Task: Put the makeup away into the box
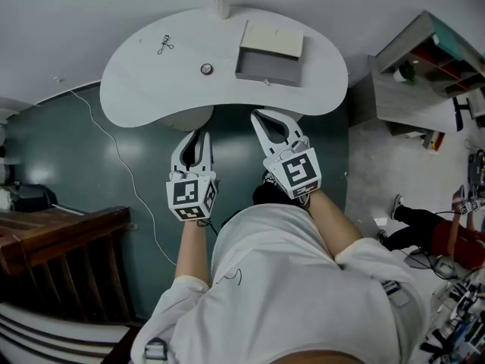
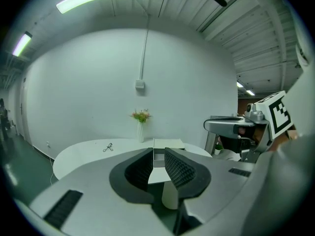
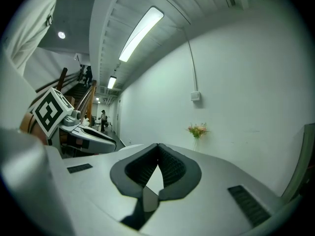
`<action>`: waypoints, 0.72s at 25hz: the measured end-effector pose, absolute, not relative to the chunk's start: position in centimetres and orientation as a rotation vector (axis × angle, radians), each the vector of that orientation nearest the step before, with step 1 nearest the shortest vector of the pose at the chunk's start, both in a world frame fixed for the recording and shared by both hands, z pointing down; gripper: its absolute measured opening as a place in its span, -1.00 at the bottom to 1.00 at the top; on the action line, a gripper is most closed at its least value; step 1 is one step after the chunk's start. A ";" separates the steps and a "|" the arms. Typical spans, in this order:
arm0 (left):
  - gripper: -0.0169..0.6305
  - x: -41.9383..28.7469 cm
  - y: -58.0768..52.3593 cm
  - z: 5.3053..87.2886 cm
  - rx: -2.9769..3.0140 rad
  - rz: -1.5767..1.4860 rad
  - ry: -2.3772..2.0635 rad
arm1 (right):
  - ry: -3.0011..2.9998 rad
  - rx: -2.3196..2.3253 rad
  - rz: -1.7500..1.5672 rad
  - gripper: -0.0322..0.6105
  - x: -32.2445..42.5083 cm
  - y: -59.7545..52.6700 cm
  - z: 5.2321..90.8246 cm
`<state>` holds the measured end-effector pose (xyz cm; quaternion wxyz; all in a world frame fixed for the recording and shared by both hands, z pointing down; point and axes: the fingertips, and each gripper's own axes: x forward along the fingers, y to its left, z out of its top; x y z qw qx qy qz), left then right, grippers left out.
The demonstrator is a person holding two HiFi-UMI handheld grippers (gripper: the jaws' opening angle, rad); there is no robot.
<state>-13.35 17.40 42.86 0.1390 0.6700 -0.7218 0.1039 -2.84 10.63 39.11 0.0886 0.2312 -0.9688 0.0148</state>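
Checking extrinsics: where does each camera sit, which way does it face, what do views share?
Head view: on the head, steeply down at the white table and box; torso, forearms, left gripper, right gripper show.
Left gripper view: on that gripper, along its fingers toward the table and wall; right gripper at right.
Right gripper view: along its fingers toward the wall; left gripper at left.
Shared: the vase shows in all three.

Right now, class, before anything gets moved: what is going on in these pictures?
A person faces a white curved table, a gripper in each hand. Neither holds anything: the left gripper has its jaws slightly apart, the right gripper has them together, and both are short of the table. A black eyelash curler and a small round item lie on the table left of the open grey box.
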 end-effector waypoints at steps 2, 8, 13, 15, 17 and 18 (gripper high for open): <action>-0.70 -13.3 15.8 43.4 1.916 0.309 -2.078 | -2.882 0.664 0.058 -0.90 -3.0 9.2 39.2; -0.69 -13.4 12.1 44.9 1.873 0.325 -2.065 | -2.870 0.649 0.104 -0.90 -2.8 5.4 40.5; -0.69 -14.6 9.9 46.4 1.866 0.381 -2.030 | -2.840 0.659 0.156 -0.90 -2.9 3.0 42.2; -0.68 -15.3 8.7 47.0 1.867 0.390 -2.014 | -2.825 0.664 0.176 -0.90 -3.4 1.9 43.0; -0.68 -16.3 7.6 47.7 1.863 0.401 -2.004 | -2.810 0.660 0.182 -0.90 -4.1 0.9 43.7; -0.68 -16.9 7.0 48.1 1.860 0.405 -1.997 | -2.803 0.657 0.182 -0.90 -4.5 0.5 44.0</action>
